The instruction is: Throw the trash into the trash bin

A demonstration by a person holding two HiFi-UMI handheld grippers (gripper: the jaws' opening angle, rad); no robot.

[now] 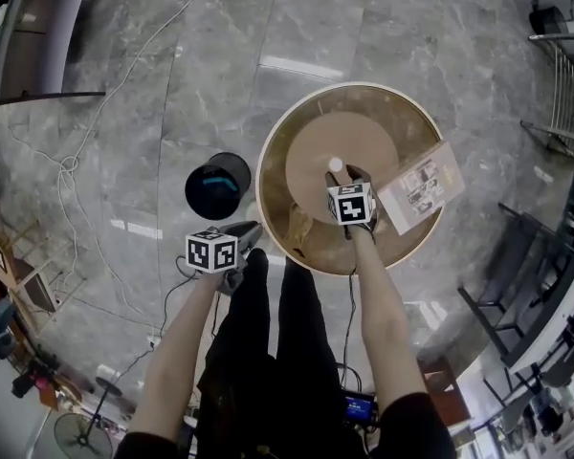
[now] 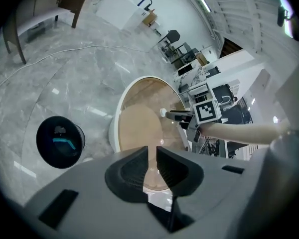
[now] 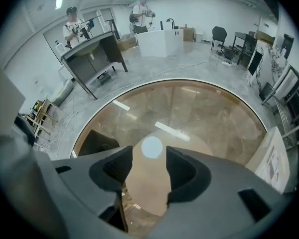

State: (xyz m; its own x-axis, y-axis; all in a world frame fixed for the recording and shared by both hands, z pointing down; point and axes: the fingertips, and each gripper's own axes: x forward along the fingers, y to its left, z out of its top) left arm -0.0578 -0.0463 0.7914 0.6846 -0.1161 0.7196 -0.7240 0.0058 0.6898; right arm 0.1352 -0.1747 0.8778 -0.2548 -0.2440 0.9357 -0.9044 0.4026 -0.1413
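Note:
A small white round piece of trash (image 1: 336,164) lies on the round glass table (image 1: 287,122), over its brown base. My right gripper (image 1: 347,173) points steeply down at it. In the right gripper view the white piece (image 3: 152,147) shows just beyond the tips of that gripper (image 3: 149,158), whose jaws are open and not touching it. The black trash bin (image 1: 217,185) stands on the floor left of the table. My left gripper (image 1: 253,229) hangs by the table's near rim, right of the bin (image 2: 60,141). Its jaws (image 2: 152,156) stand a narrow gap apart, holding nothing.
A flat cardboard box with labels (image 1: 422,185) rests on the table's right rim. A white cable (image 1: 72,165) runs over the grey marble floor at the left. Metal racks (image 1: 555,75) stand at the right. Two people (image 3: 71,24) stand by a dark desk (image 3: 92,59) far behind.

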